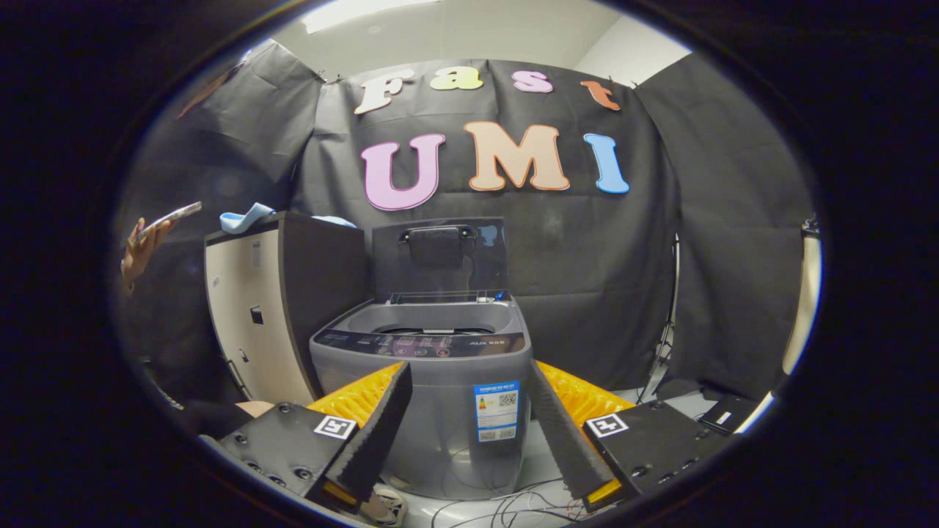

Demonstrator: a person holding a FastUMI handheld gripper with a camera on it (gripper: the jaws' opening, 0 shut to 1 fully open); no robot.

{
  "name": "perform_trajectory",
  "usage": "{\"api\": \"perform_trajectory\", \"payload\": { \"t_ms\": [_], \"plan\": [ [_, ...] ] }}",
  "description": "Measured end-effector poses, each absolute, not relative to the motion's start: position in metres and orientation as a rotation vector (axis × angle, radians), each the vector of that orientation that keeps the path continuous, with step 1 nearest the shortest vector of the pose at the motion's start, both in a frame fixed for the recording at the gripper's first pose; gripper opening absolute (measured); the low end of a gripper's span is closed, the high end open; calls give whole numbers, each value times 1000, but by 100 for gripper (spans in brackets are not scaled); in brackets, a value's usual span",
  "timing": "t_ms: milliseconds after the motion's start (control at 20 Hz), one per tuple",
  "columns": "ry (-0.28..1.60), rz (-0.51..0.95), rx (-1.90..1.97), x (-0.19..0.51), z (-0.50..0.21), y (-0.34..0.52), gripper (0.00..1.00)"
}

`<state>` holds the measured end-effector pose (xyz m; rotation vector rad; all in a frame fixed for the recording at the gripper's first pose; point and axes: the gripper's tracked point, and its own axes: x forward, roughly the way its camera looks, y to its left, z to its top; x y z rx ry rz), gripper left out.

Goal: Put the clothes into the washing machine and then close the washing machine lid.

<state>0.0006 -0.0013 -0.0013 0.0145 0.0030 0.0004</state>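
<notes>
A: Your gripper (469,411) was spread wide when this was taken, fingers (378,433) well apart and nothing held between them; they pointed at the front of the washing machine (433,396), which sat just ahead, framed in the gap

B: And the lid?

A: The lid (439,258) stood upright at the back of the machine, so the tub opening (433,321) lay free to receive a load; the control panel (422,344) ran across the front edge, below the opening

B: Where were the clothes you were meant to fetch?

A: The light blue clothes (246,218) lay on top of the cabinet (282,301) that stood just beside the machine, off to your fingers' left side and higher than the tub; you had not reached them, so I judged the task barely begun

B: What could have tripped you up?

A: Several things, as I read it; the cloth was soft and draped over the cabinet's edge, so a shallow pinch might have caught only a fold and let the rest trail or drop outside the tub; the upright lid stood close behind the opening, and a careless swing could have knocked it down early; loose cables (513,506) lay on the floor beneath the machine; a person's hand (139,253) holding a phone (170,218) hovered beyond the cabinet, near your likely reach path
</notes>
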Motion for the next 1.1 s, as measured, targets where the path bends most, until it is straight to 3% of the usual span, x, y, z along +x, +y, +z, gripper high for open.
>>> {"api": "perform_trajectory", "payload": {
  "t_ms": [250,450,800,1100],
  "plan": [
    [-21,-16,23,12,13,7,98],
    [-74,35,37,47,71,47,98],
    [-199,232,36,116,208,176,97],
    [-178,436,7,162,266,318,97]
  ]
}}
